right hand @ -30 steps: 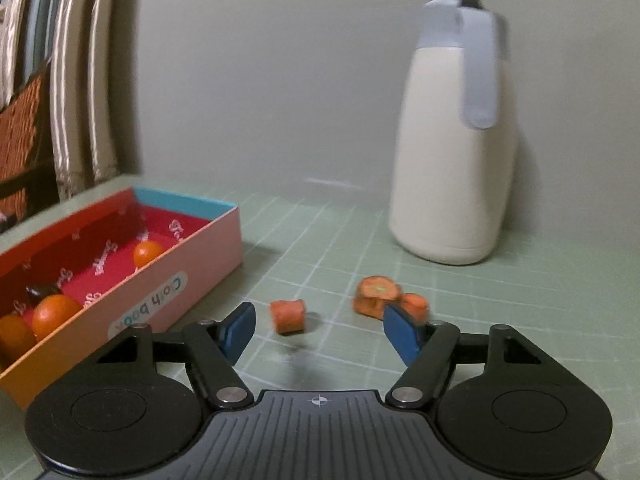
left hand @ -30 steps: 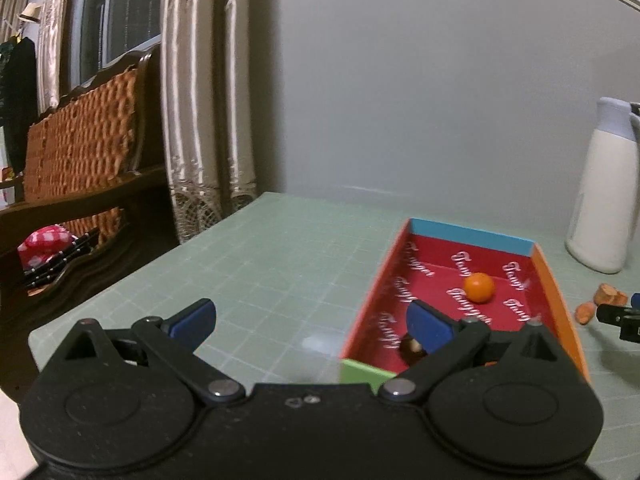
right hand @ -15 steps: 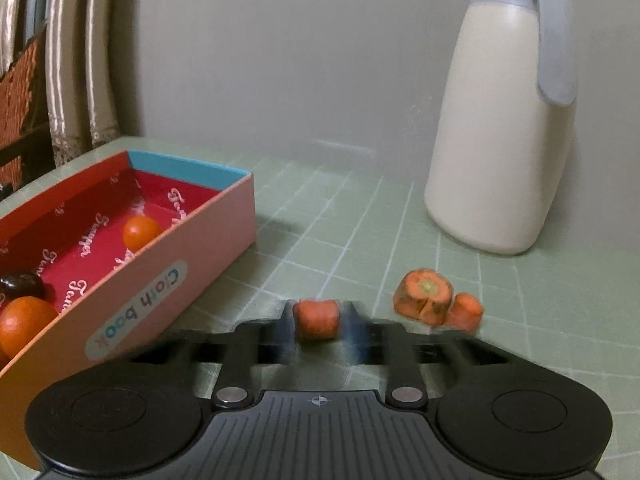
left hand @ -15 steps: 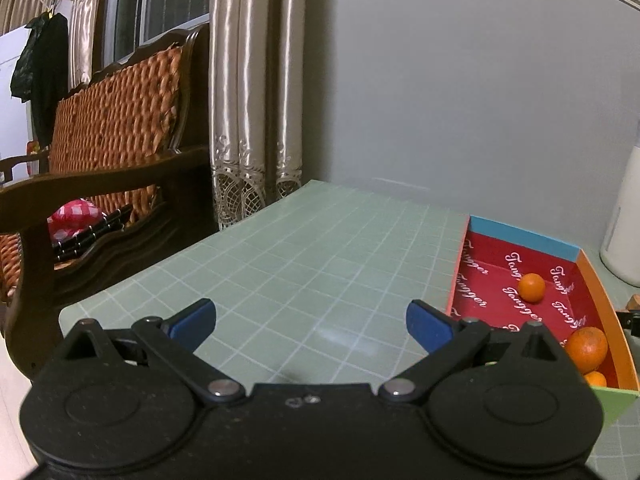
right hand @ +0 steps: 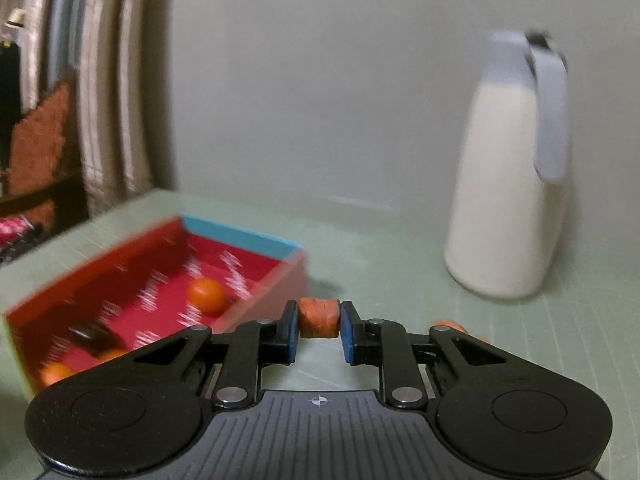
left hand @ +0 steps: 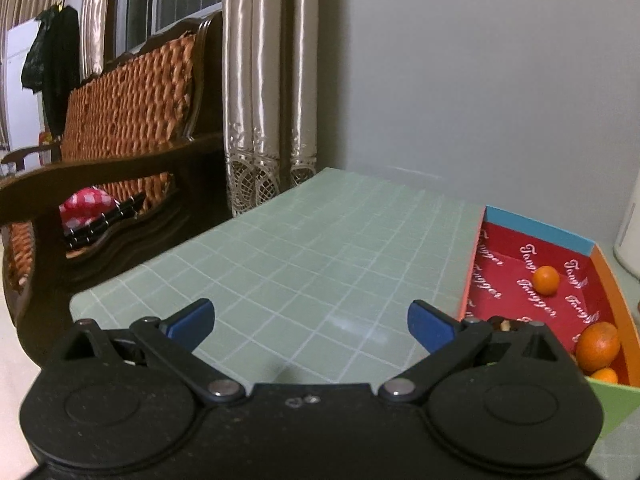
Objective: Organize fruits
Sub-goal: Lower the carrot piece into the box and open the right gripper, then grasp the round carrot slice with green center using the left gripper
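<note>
My right gripper (right hand: 319,320) is shut on an orange carrot piece (right hand: 319,316) and holds it above the green mat, just right of the red-lined box (right hand: 244,236). The box holds a small orange (right hand: 207,295), a dark fruit (right hand: 91,336) and more oranges at its near end. Another carrot piece (right hand: 446,325) lies on the mat behind my right fingers. My left gripper (left hand: 310,322) is open and empty over the mat, left of the box (left hand: 538,227), where a small orange (left hand: 545,280) and a bigger orange (left hand: 597,345) show.
A tall white jug with a grey lid (right hand: 508,184) stands at the back right of the mat. A wooden wicker bench (left hand: 120,128) and curtains (left hand: 268,92) stand past the table's left edge. The grey wall runs behind the table.
My right gripper closed on the carrot piece and lifted it towards the box. My left gripper swung left, away from the box, staying open.
</note>
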The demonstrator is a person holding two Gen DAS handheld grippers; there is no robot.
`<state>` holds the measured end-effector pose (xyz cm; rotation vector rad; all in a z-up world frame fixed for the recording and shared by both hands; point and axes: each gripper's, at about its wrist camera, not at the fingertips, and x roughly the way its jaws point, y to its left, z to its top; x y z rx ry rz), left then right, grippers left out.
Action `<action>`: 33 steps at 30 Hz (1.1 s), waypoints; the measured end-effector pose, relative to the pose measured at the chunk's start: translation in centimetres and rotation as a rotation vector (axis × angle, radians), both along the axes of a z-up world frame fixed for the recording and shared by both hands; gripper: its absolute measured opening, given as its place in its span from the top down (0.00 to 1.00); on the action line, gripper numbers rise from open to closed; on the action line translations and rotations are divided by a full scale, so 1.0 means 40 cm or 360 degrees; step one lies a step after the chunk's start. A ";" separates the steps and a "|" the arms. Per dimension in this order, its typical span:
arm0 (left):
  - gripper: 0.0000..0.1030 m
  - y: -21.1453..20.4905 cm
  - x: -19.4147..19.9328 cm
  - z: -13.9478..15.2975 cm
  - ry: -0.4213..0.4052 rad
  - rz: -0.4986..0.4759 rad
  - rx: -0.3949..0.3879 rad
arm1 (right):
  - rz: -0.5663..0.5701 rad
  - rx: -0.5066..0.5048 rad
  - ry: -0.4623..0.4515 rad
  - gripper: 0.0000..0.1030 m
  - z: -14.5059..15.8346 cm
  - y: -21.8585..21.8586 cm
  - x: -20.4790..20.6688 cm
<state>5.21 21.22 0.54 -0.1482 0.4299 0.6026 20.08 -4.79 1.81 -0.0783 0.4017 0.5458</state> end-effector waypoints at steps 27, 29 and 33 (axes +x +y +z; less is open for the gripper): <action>0.06 0.027 -0.020 0.001 0.0027 0.0021 0.0029 | 0.0255 0.0001 -0.0195 0.17 0.009 0.178 -0.134; 0.06 0.024 -0.019 0.006 0.0017 0.0010 0.0021 | 0.0221 0.0023 -0.0218 0.16 0.013 0.154 -0.130; 0.06 0.013 -0.017 0.021 -0.0006 -0.0022 -0.0028 | 0.0123 0.0064 -0.0249 0.01 0.014 0.092 -0.118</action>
